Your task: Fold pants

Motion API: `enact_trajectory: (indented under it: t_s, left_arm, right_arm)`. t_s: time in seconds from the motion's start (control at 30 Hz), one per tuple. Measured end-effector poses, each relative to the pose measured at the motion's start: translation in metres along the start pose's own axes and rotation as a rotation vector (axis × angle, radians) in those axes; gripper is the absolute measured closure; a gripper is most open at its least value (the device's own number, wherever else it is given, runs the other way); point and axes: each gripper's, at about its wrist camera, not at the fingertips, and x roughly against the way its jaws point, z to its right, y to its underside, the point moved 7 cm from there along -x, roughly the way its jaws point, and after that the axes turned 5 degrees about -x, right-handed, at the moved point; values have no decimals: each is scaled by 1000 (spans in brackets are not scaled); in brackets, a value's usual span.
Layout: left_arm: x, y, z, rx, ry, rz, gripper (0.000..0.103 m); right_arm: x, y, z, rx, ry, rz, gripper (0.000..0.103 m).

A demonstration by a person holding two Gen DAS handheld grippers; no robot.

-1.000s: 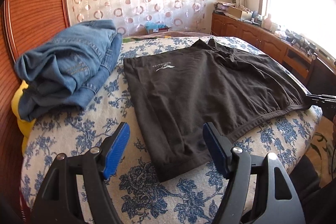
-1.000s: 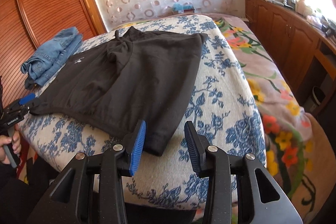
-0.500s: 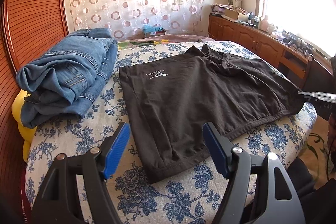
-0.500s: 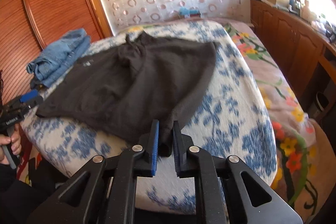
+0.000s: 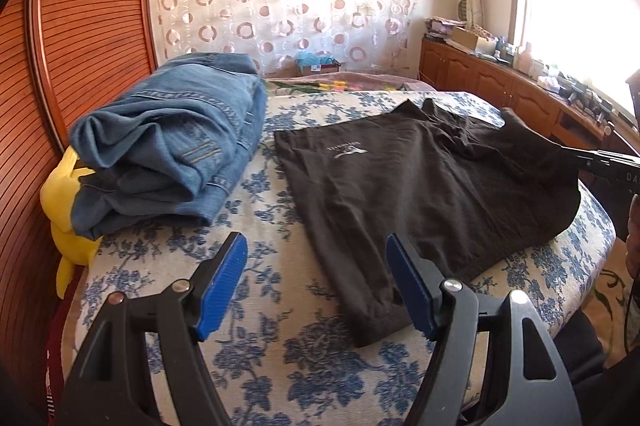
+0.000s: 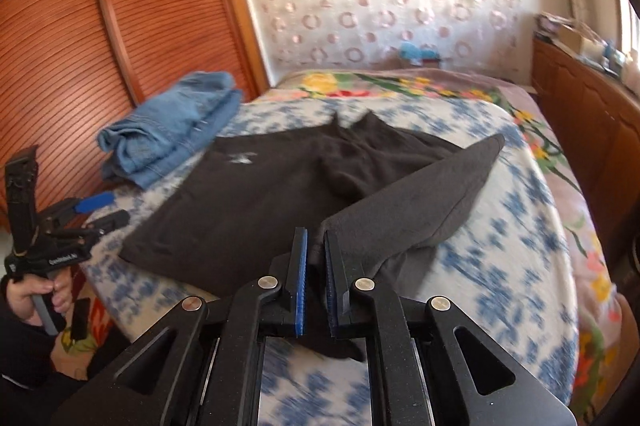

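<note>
pants: the black pants (image 5: 420, 186) lie flat on the bed (image 5: 280, 306), at the middle, one corner lifted.
handling: I judge them soft, light and limp; best to hold at a hem or corner.
right gripper (image 6: 316, 278): narrow, it pinches the near corner at 6 o'clock.
left gripper (image 5: 316, 286): wide, it holds nothing.
jeans (image 5: 168, 146): folded, at 10 o'clock.
writing: a small white logo on the pants, not readable.
</note>
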Motion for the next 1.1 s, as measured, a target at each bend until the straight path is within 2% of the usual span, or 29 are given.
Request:
enact_trajectory:
  t_s: [0.23,0.53,1.1]
  left_arm:
    - [4,-2,-17,17,-12,10,31]
    - [11,0,-45,50,-54,20,31]
    - [18,8,-73,91,-93,26,31]
  right_arm:
    - [-25,-19,-55,62,-85,1,98]
    - [-49,-26,-105,97,-173,-23,98]
    - [-72,-9,-180,155,-306,-93,98]
